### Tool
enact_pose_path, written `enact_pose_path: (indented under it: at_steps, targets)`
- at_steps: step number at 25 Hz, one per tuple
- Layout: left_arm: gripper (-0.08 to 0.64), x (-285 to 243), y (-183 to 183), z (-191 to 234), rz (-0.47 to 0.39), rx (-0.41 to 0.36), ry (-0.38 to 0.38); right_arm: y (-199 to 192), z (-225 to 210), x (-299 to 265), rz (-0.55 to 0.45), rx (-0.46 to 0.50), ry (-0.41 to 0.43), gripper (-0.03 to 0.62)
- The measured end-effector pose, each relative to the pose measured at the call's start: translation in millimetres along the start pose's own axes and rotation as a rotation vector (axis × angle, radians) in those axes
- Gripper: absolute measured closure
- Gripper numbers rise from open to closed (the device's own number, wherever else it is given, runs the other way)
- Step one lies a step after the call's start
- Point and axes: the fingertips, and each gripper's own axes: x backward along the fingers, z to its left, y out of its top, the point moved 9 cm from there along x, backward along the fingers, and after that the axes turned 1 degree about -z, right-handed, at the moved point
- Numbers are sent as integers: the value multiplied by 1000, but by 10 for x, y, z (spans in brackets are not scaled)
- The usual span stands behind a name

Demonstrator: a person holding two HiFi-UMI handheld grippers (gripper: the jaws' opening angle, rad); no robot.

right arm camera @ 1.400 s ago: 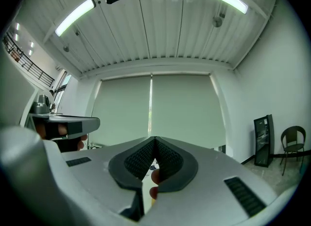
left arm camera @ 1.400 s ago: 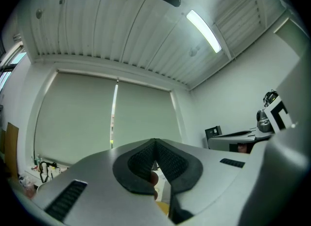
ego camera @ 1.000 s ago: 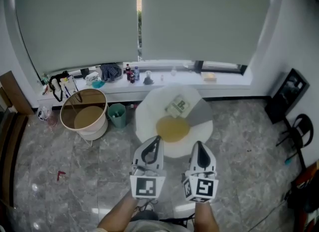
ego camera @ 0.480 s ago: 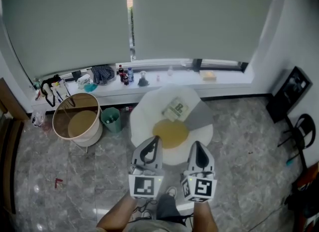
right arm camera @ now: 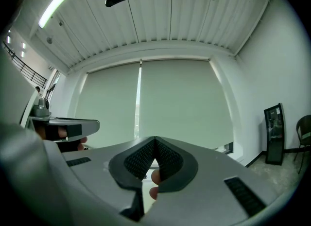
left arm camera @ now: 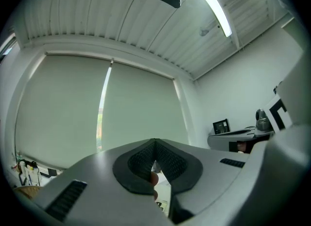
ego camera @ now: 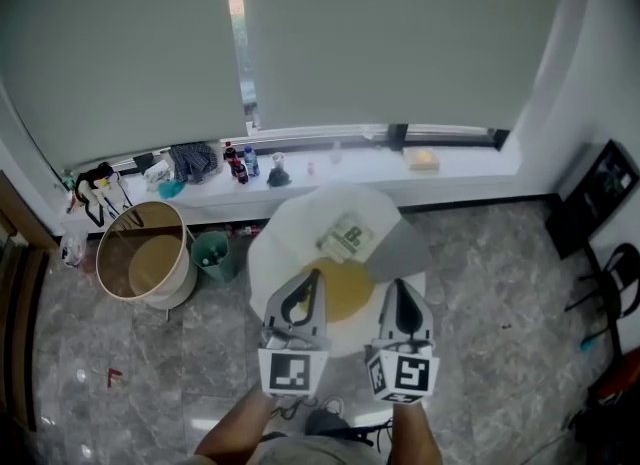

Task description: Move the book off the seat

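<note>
On the white chair's seat (ego camera: 272, 248), toward its back edge, the book (ego camera: 348, 236) lies flat, just beyond the far rim of a round yellow cushion (ego camera: 350, 288) that fills the middle of the seat. White seat shows on both sides of the book.

Both grippers are held side by side over the seat's near edge, pointing toward the window. In the head view the left gripper (ego camera: 314, 276) has its tip over the cushion's left rim, and the right gripper (ego camera: 397, 284) has its tip at the cushion's right rim. Both are well short of the book. The left fingers (left arm camera: 145, 159) are clenched tip to tip with nothing between them, and so are the right fingers (right arm camera: 167, 159).

Close behind the chair's back runs the sill (ego camera: 480, 168). Bottles (ego camera: 238, 163) and clutter crowd its left half, while its right half is mostly bare. A green bin (ego camera: 212, 253) sits just beside the chair's left edge, and a tan basket (ego camera: 140, 263) stands next to the bin. To the right, the marble floor (ego camera: 490, 343) lies open as far as a black frame (ego camera: 598, 188) leaning at the wall and a black chair (ego camera: 612, 268) near the right edge of the view.
</note>
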Motion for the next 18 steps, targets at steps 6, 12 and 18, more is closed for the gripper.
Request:
enact_pose_path:
  at_steps: [6,12,18]
  targets:
    - [566,-501,-137,-4,16,-10,21,-176,-314,-450,26,-30,9,595]
    - [565,-902,-374,214,46,-11,6,-341,-304,-895,55,-19,7,595]
    - [566,-1532,-636,695,29,16,-39,-507,-201,-1589,81,7,-43,595]
